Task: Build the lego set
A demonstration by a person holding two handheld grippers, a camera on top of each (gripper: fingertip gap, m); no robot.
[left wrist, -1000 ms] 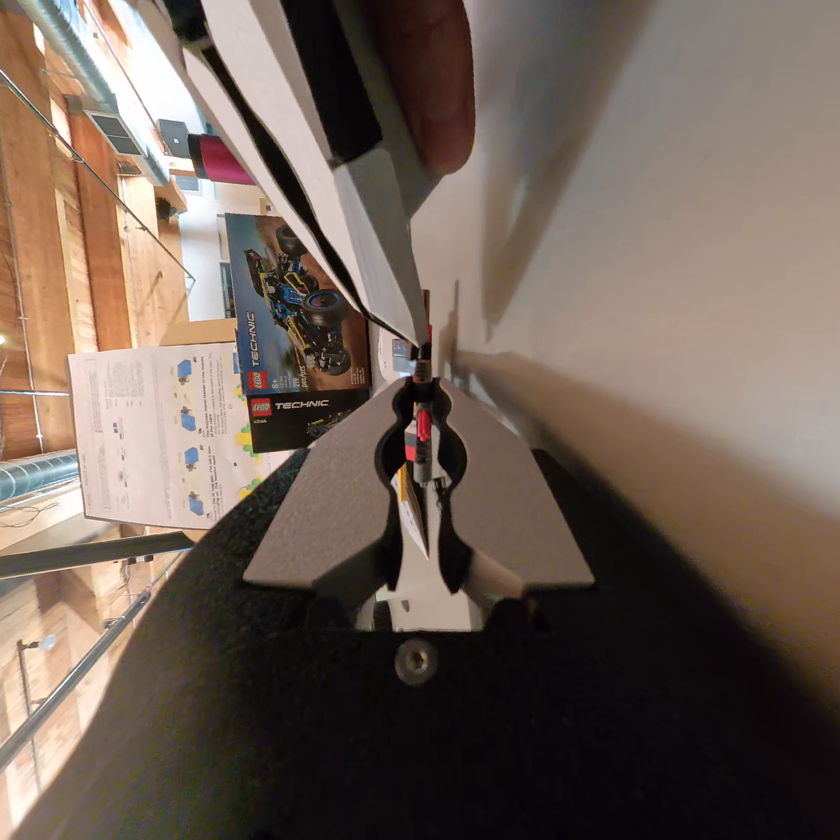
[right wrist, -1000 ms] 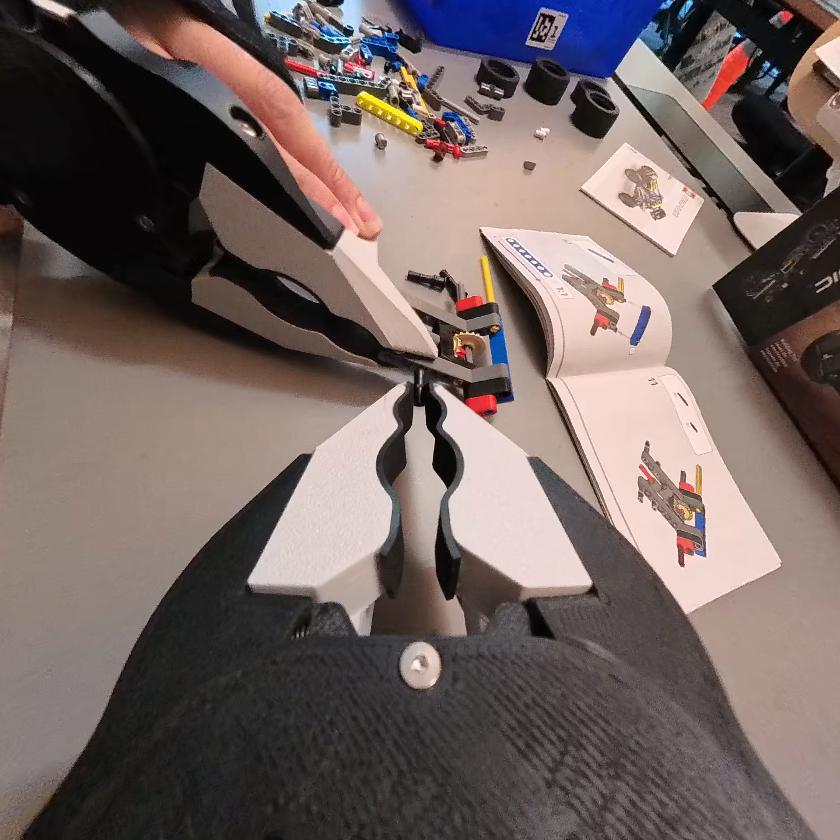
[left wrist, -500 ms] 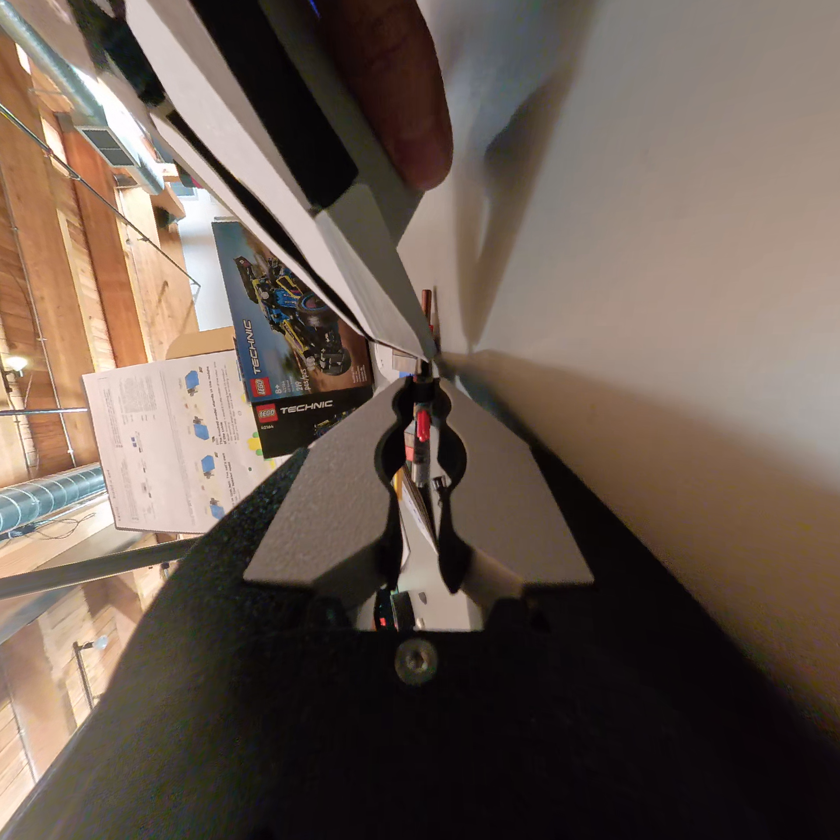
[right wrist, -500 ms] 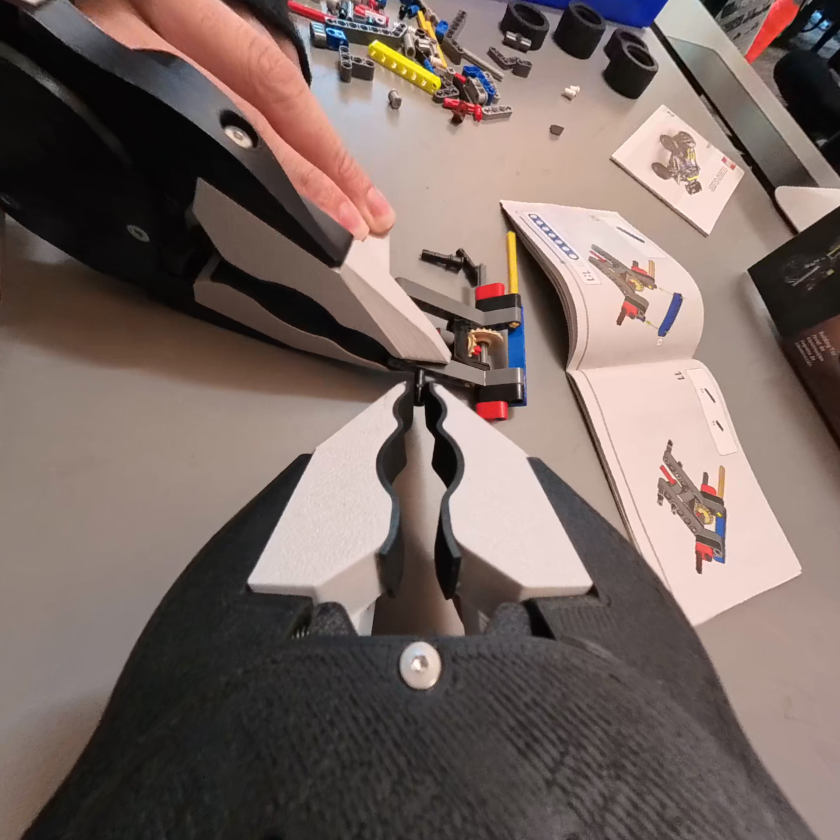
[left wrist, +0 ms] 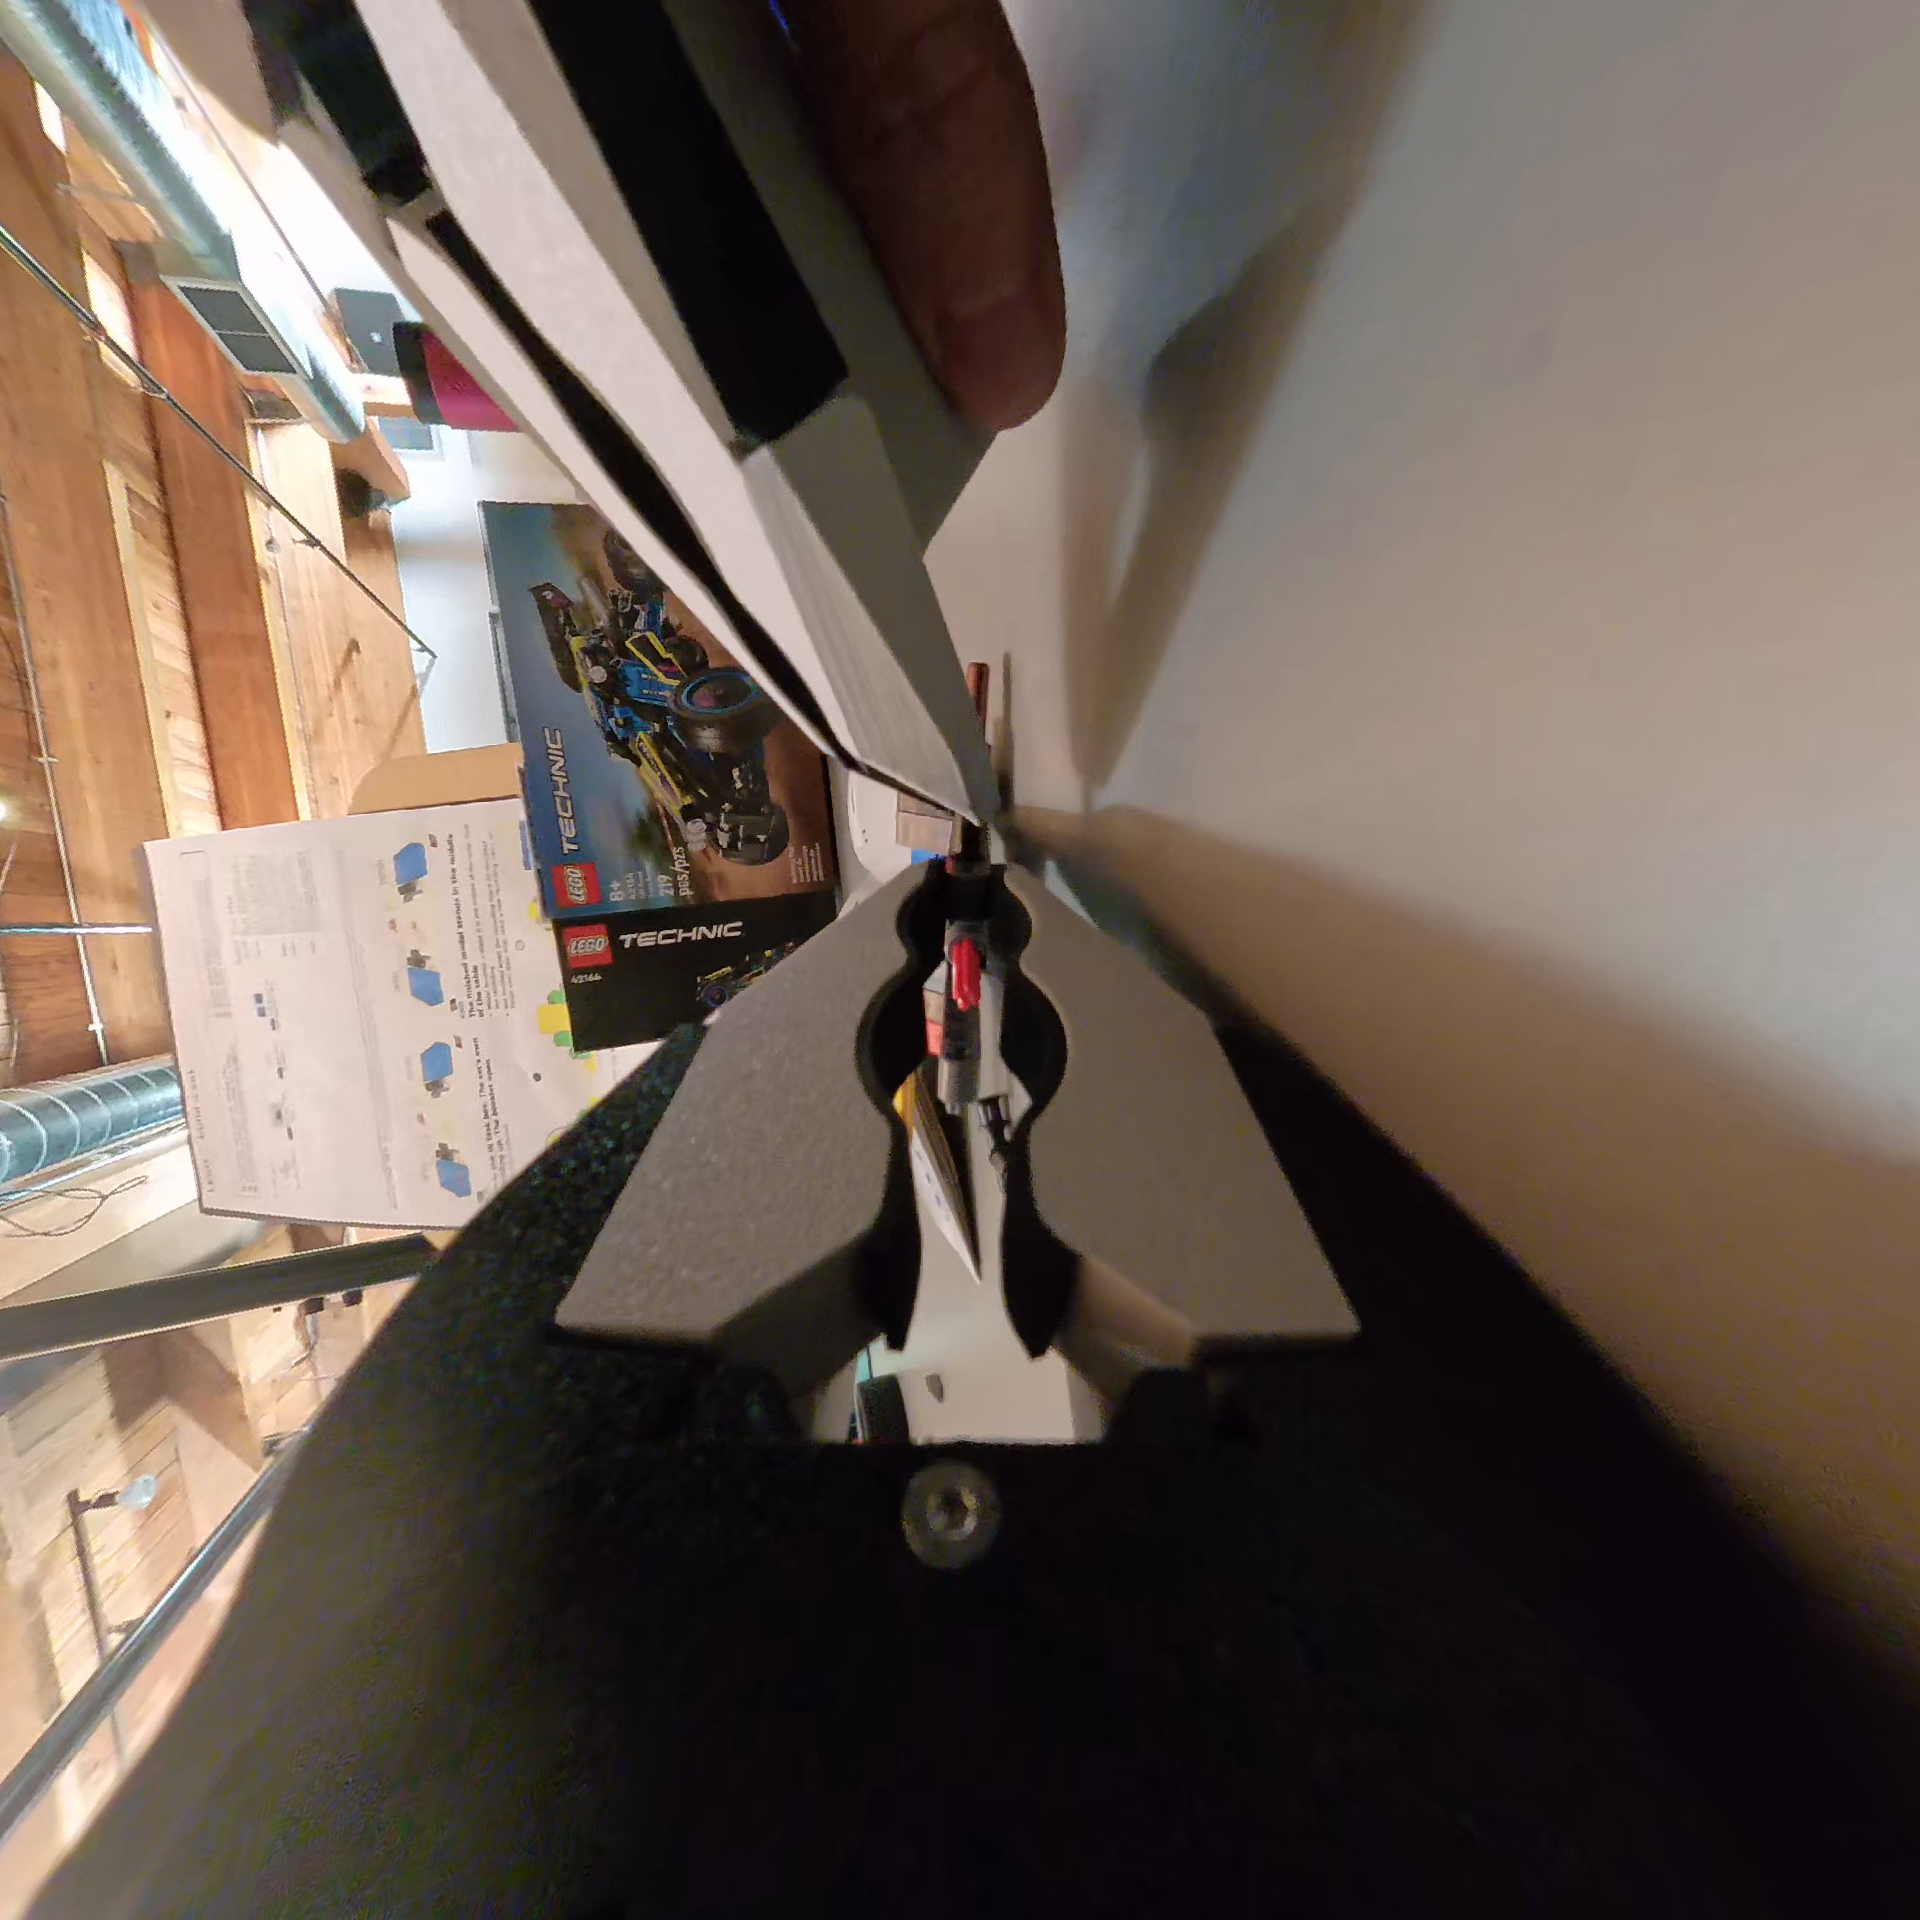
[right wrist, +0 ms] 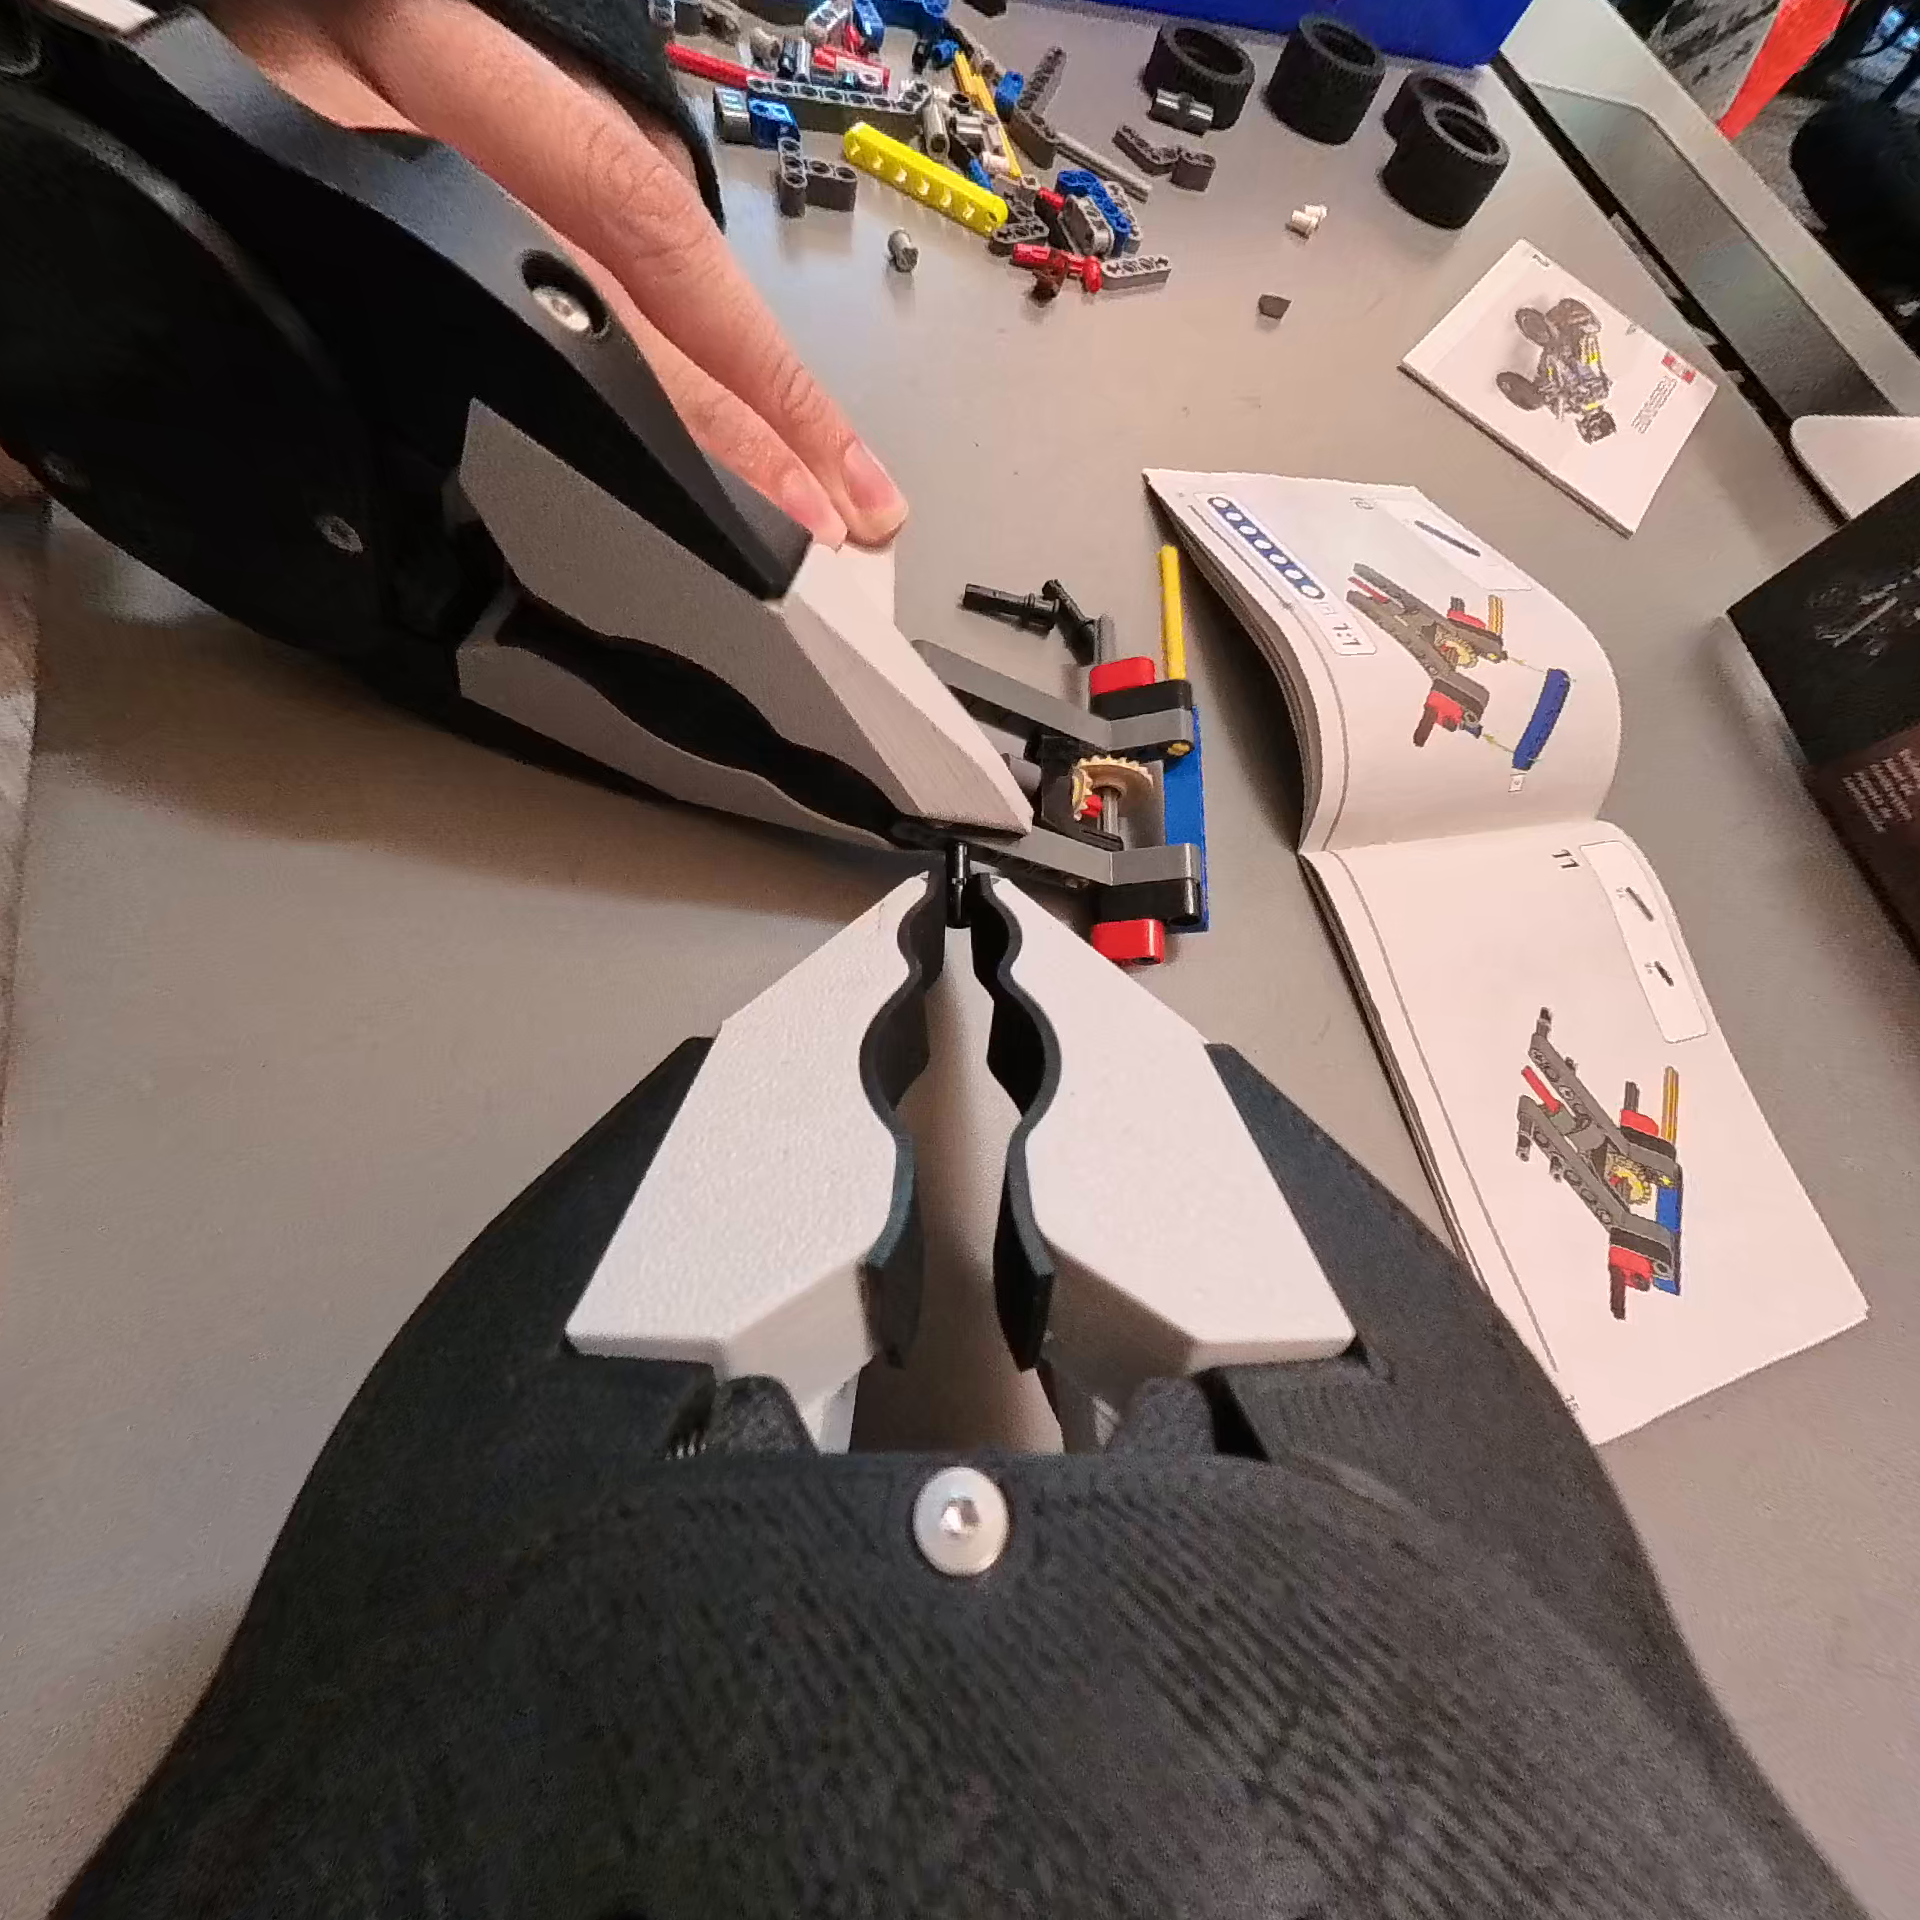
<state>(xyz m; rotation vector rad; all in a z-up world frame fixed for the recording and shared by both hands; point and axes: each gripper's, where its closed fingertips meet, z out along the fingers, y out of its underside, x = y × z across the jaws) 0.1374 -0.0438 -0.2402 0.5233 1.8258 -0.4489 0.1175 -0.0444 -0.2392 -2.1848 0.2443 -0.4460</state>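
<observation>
1. Right claw [right wrist: 958, 896]: you are pinching a small black pin [right wrist: 955, 881] between nearly closed tips, its free end pointing at 12 o'clock toward the frame.

2. Left claw [right wrist: 961, 821]: entering the right wrist view from 10 o'clock, you are clamping the near grey beam of the chassis assembly [right wrist: 1127, 800], jaws closed on it. In its own view the left claw [left wrist: 971, 883] is showing the frame edge-on between the tips.

3. Chassis assembly: lying on the table [right wrist: 416, 1039] at 12 o'clock from the right claw, carrying a tan gear, red bushes and a blue beam.

4. Instruction booklet [right wrist: 1507, 935]: lying open at 3 o'clock. Loose parts [right wrist: 966, 177] and black tyres [right wrist: 1330, 73]: sitting at 12 o'clock, well apart.

5. Step in hand, by judgement: you are seating the pin in a hole of the near beam.

6. Next move: you are needing a straight push along the pin's axis while the left claw is bracing the frame; a tilted pin may jam or slip out.
</observation>
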